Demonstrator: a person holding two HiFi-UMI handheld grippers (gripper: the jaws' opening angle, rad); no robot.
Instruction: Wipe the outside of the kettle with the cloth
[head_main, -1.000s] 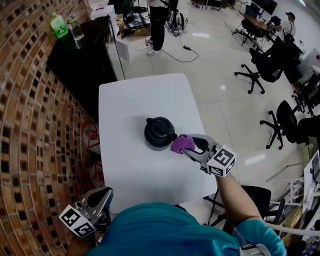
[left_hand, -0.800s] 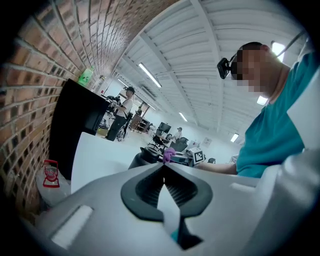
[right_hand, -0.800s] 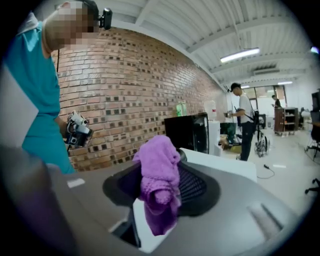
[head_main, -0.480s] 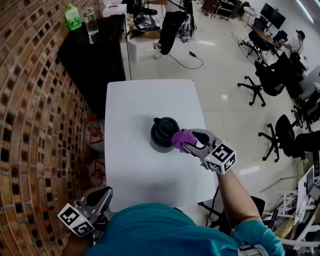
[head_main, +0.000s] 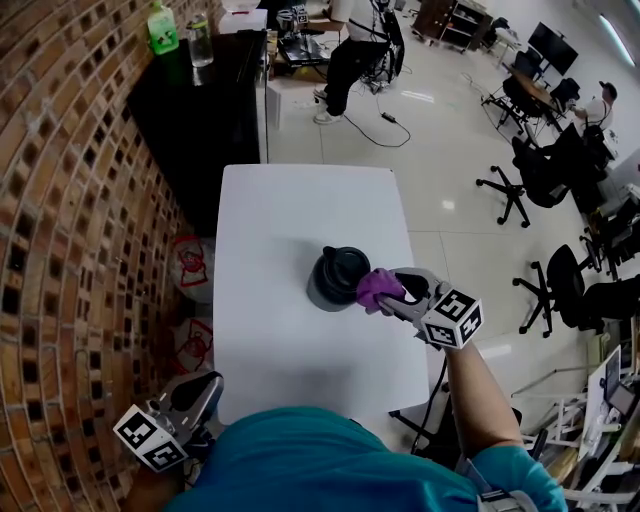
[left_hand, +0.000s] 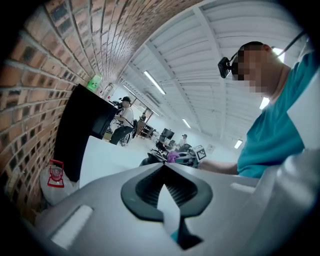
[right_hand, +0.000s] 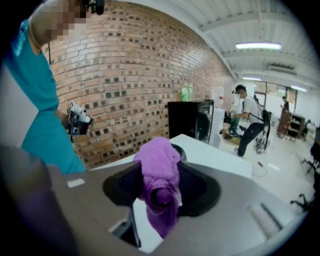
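The dark kettle sits in the middle of the white table. The right gripper squeezes its jaws tight on the purple cloth, and the cloth is right up against the kettle's right side. The left gripper is low by the person's body, off the table. Its jaws are pressed together with nothing in them.

purple cloth, seemingly black kettle, white table

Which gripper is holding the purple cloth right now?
The right gripper, shut on the purple cloth beside the dark kettle; the left gripper is shut, empty, off the white table.
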